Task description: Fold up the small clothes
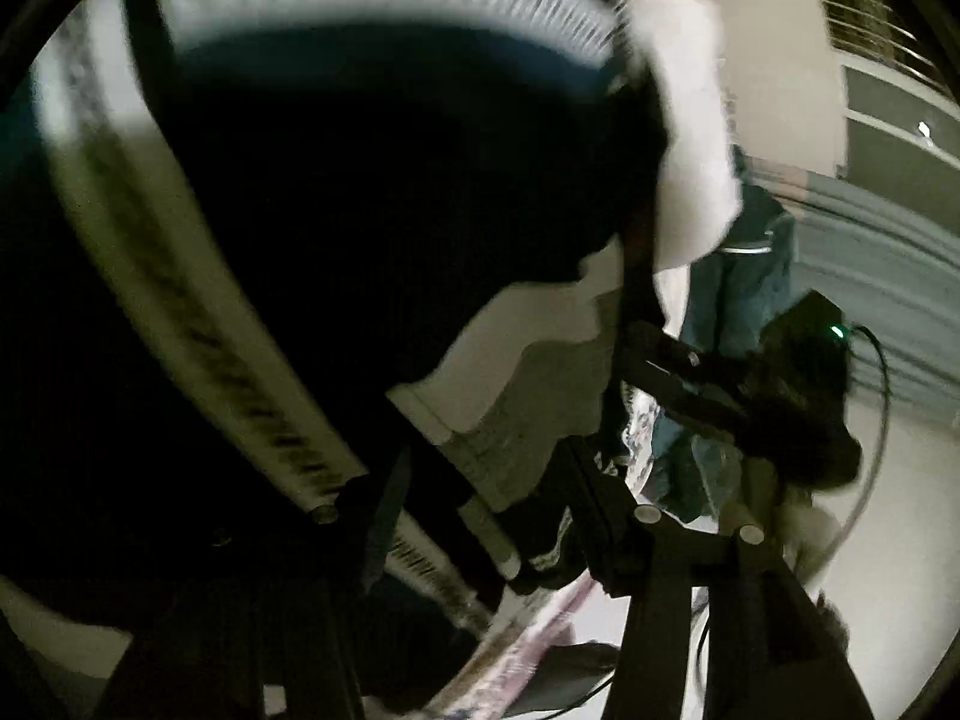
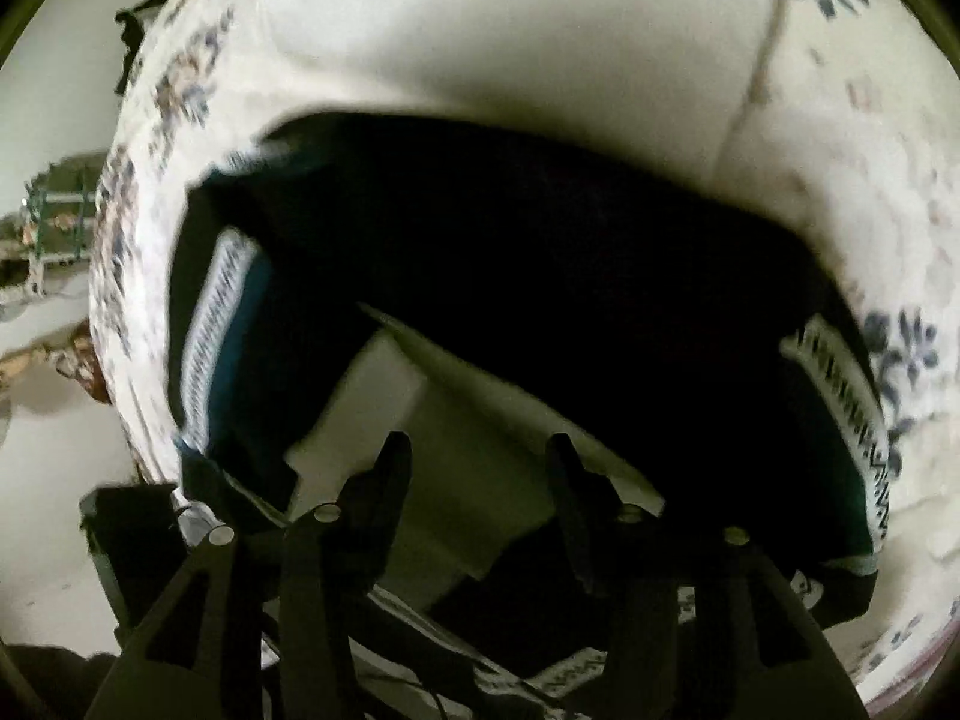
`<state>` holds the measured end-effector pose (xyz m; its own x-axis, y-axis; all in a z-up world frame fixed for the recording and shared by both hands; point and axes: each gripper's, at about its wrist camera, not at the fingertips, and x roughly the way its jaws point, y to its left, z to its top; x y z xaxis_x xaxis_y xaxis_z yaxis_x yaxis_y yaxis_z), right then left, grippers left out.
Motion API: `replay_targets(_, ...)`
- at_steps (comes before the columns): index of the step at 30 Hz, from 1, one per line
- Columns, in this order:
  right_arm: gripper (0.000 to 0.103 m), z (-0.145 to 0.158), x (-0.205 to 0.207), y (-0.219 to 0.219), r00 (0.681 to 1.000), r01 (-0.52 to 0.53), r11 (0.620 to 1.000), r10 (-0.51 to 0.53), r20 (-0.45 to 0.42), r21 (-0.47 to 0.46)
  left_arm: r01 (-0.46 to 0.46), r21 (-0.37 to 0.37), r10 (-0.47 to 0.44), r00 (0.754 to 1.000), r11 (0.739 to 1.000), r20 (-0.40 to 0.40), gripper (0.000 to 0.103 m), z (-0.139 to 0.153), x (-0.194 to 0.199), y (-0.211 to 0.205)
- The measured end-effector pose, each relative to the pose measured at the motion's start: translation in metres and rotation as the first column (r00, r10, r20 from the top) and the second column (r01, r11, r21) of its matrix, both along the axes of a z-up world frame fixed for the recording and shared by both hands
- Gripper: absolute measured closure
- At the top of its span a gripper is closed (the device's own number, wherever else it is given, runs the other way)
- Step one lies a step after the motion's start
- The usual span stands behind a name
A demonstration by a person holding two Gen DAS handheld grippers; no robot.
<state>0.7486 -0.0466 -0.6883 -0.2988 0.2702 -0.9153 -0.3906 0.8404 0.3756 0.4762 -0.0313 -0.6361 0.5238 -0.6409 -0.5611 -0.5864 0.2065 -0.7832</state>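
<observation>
Dark garment (image 2: pixel 510 252) with patterned white bands lies on the floral bed sheet (image 2: pixel 480 30), my right gripper (image 2: pixel 480 480) jaws wide above it, left gripper (image 1: pixel 480 480) unreadable, so I reckon a blurred approach could pinch the sheet too.

A garment (image 2: pixel 510 252) is spread on a bedsheet (image 2: pixel 540 18) — 2 gripper fingers (image 2: pixel 384 480) are set over its near edge.
</observation>
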Motion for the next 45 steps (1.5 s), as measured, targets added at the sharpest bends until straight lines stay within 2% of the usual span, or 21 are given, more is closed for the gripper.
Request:
replay_targets(3, 0.054, -0.013, -0.009, -0.009, 1.0, -0.014, 1.0, 0.014, -0.007, -0.017, -0.041, 0.056, 0.042, 0.999, 0.998, -0.021, 0.066, -0.004, 0.004, -0.008)
replay_targets(4, 0.057, -0.016, -0.012, -0.01, 1.0, -0.022, 1.0, 0.022, -0.003, -0.011, -0.034, 0.109, 0.038, 0.999, 0.994, -0.038, 0.096, -0.003, 0.006, -0.008)
replay_targets(5, 0.066, -0.019, -0.014, -0.006, 0.999, -0.033, 0.999, 0.033, 0.011, -0.006, -0.029, 0.123, 0.035, 0.999, 0.992, -0.041, 0.096, -0.002, 0.006, -0.009)
replay_targets(6, 0.098, -0.018, -0.017, -0.005, 0.999, -0.042, 0.999, 0.042, 0.034, 0.006, -0.031, 0.128, 0.037, 0.998, 0.991, -0.044, 0.096, -0.001, 0.004, -0.008)
replay_targets(13, 0.101, -0.005, -0.006, -0.013, 0.987, 0.022, 1.0, -0.024, 0.16, 0.018, 0.054, 0.176, -0.05, 0.998, 0.983, -0.026, 0.096, 0.006, -0.007, -0.005)
replay_targets(16, 0.102, -0.008, -0.004, -0.017, 0.985, 0.01, 1.0, -0.006, 0.174, -0.023, 0.119, 0.188, -0.109, 0.992, 0.975, -0.061, 0.091, 0.007, -0.003, -0.005)
replay_targets(18, 0.101, -0.01, 0.003, -0.033, 0.993, 0.066, 0.998, -0.064, 0.097, -0.015, 0.171, 0.207, -0.153, 0.983, 0.963, -0.1, 0.09, 0.012, 0.003, -0.006)
replay_targets(20, 0.099, 0.001, 0.012, -0.067, 0.98, 0.19, 0.981, -0.191, 0.05, 0.027, 0.274, 0.331, -0.244, 0.961, 0.903, -0.131, 0.082, 0.029, 0.01, -0.01)
replay_targets(22, 0.061, 0.025, 0.014, -0.117, 0.944, 0.32, 0.946, -0.323, 0.074, 0.051, 0.339, 0.462, -0.307, 0.94, 0.819, -0.146, 0.061, 0.047, 0.009, -0.012)
replay_targets(23, 0.051, 0.035, 0.011, -0.139, 0.922, 0.374, 0.926, -0.378, 0.086, 0.059, 0.366, 0.523, -0.334, 0.929, 0.77, -0.159, 0.044, 0.055, 0.007, -0.013)
replay_targets(24, 0.038, 0.044, 0.009, -0.162, 0.895, 0.429, 0.901, -0.433, 0.105, 0.056, 0.388, 0.575, -0.362, 0.918, 0.721, -0.165, 0.037, 0.062, 0.003, -0.014)
replay_targets(26, 0.037, 0.057, -0.001, -0.214, 0.838, 0.53, 0.848, -0.526, 0.149, 0.011, 0.416, 0.66, -0.391, 0.899, 0.625, -0.197, 0.028, 0.07, -0.006, -0.013)
replay_targets(29, 0.037, 0.04, -0.015, -0.271, 0.766, 0.64, 0.766, -0.632, 0.12, -0.053, 0.479, 0.718, -0.432, 0.86, 0.505, -0.271, 0.026, 0.06, -0.02, -0.015)
replay_targets(33, 0.037, -0.013, -0.022, -0.277, 0.705, 0.707, 0.706, -0.708, -0.042, -0.033, 0.524, 0.754, -0.468, 0.822, 0.396, -0.325, 0.026, 0.042, -0.038, -0.023)
replay_targets(34, 0.049, -0.032, -0.023, -0.274, 0.695, 0.712, 0.701, -0.711, -0.104, -0.037, 0.527, 0.769, -0.483, 0.812, 0.362, -0.329, 0.025, 0.037, -0.043, -0.027)
replay_targets(35, 0.073, -0.04, -0.025, -0.275, 0.69, 0.717, 0.697, -0.714, -0.121, -0.026, 0.529, 0.782, -0.499, 0.801, 0.33, -0.331, 0.019, 0.034, -0.045, -0.031)
replay_targets(36, 0.095, -0.044, -0.027, -0.272, 0.698, 0.711, 0.703, -0.706, -0.12, -0.008, 0.53, 0.789, -0.516, 0.791, 0.31, -0.329, 0.015, 0.031, -0.046, -0.034)
replay_targets(39, 0.096, -0.018, -0.019, -0.276, 0.71, 0.704, 0.709, -0.701, 0.071, -0.037, 0.542, 0.796, -0.548, 0.766, 0.269, -0.336, 0.0, 0.019, -0.042, -0.043)
replay_targets(41, 0.096, -0.011, -0.007, -0.301, 0.663, 0.747, 0.66, -0.733, 0.153, -0.073, 0.545, 0.801, -0.548, 0.76, 0.246, -0.349, 0.0, 0.012, -0.037, -0.046)
replay_targets(43, 0.095, -0.021, 0.001, -0.313, 0.648, 0.762, 0.64, -0.754, 0.106, -0.098, 0.542, 0.81, -0.545, 0.758, 0.224, -0.357, 0.0, 0.01, -0.033, -0.05)
replay_targets(45, 0.091, -0.024, 0.006, -0.31, 0.676, 0.736, 0.669, -0.735, 0.056, -0.103, 0.538, 0.814, -0.543, 0.761, 0.22, -0.356, 0.0, 0.009, -0.03, -0.052)
